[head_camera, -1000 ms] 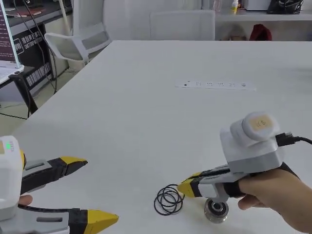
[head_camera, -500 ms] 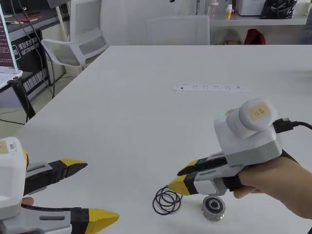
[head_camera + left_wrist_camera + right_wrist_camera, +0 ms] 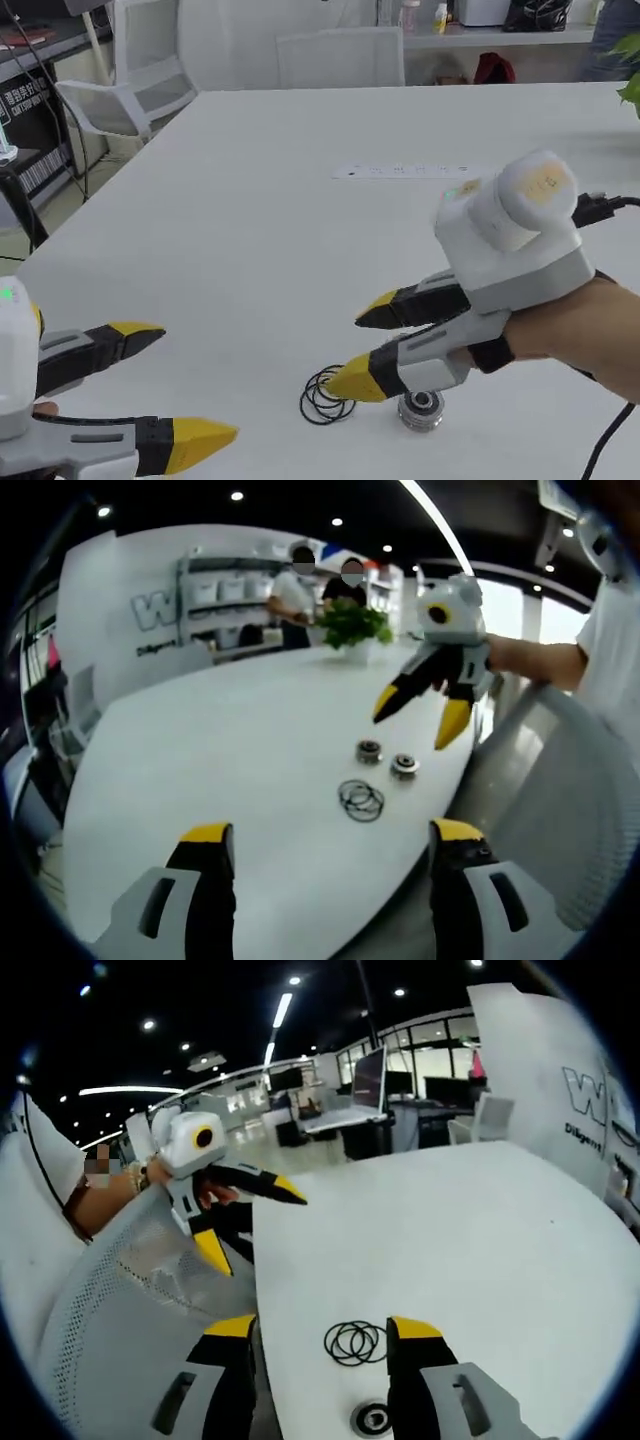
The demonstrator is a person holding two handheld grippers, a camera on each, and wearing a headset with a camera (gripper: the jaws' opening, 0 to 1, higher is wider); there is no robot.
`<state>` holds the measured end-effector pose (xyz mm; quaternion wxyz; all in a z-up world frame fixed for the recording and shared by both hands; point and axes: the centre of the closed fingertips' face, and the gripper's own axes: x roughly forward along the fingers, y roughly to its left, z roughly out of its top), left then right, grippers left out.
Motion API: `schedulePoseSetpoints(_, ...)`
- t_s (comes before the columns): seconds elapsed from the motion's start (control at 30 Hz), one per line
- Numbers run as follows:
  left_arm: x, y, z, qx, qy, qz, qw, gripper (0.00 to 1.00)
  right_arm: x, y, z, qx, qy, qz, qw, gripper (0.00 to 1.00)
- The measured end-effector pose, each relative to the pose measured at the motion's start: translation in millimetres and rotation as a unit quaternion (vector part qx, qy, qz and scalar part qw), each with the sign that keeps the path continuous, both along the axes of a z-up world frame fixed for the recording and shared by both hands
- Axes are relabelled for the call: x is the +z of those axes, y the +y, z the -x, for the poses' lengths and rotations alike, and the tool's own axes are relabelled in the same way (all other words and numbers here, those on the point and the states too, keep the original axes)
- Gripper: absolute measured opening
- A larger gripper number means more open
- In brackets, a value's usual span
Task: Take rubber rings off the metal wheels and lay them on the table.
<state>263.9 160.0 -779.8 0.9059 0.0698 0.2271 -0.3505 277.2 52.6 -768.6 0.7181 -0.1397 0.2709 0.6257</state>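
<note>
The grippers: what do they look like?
The left gripper and the right gripper are alike: white-grey bodies, two black tapering jaws with yellow tips. A black cable plugs into the right one; a green light glows on the left.

Open table (image 3: 250, 230) ahead; rubber rings (image 3: 322, 397) and metal wheels (image 3: 405, 764) (just beside each other) sit near its edge.

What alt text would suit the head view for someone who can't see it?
The right tongs hover open above a small pile of black rubber rings beside a metal wheel on a white table. The left tongs, also open, sit at lower left.
</note>
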Motion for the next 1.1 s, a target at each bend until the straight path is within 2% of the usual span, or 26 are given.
schedulePoseSetpoints(0.2, -0.1, -0.4, 0.5, -0.002, 0.0, 0.002, 1.0, 0.82, 14.2, -22.2, 4.8, -0.004, -0.013, -0.009, 0.9999, 0.56)
schedulePoseSetpoints(0.33, -1.1, -1.2, 0.6, -0.006, 0.0, -0.003, 1.0, 0.86, 25.2, -39.1, 4.8, -0.014, -0.034, -0.009, 0.9993, 0.63)
schedulePoseSetpoints(0.43, -1.5, -0.7, -0.4, -0.004, 0.0, -0.003, 1.0, 0.91, 37.3, -54.3, 3.3, -0.034, -0.043, -0.022, 0.9982, 0.66)
schedulePoseSetpoints(0.57, -4.7, -2.3, 0.7, -0.008, 0.009, -0.001, 0.9999, 0.93, 45.1, -77.5, -3.8, -0.073, -0.052, -0.036, 0.9953, 0.68)
schedulePoseSetpoints(0.67, -6.0, -2.9, 1.1, -0.011, 0.011, -0.001, 0.9999, 0.95, 46.6, -89.0, -7.1, -0.103, -0.039, -0.052, 0.9925, 0.73)
schedulePoseSetpoints(0.73, -6.6, -2.8, 1.1, -0.012, 0.012, -0.002, 0.9998, 0.96, 44.0, -101.0, -9.3, -0.115, -0.04, -0.055, 0.9911, 0.75)
schedulePoseSetpoints(0.8, -6.6, -3.3, 1.2, -0.014, 0.012, -0.002, 0.9998, 0.97, 42.4, -109.9, -11.5, -0.131, -0.041, -0.064, 0.9884, 0.77)
schedulePoseSetpoints(0.87, -6.6, -3.9, 1.3, -0.016, 0.012, 0.0, 0.9998, 0.97, 41.2, -115.8, -10.7, -0.152, -0.021, -0.084, 0.9846, 0.8)
schedulePoseSetpoints(1.03, -7.8, -3.0, 0.5, -0.01, 0.017, 0.01, 0.9998, 1.0, 30.8, -135.7, -17.5, -0.207, -0.01, -0.093, 0.9738, 0.84)
schedulePoseSetpoints(1.1, -8.5, -4.2, 1.8, -0.009, 0.026, 0.02, 0.9994, 1.0, 27.1, -142.0, -18.9, -0.225, -0.002, -0.1, 0.9693, 0.87)
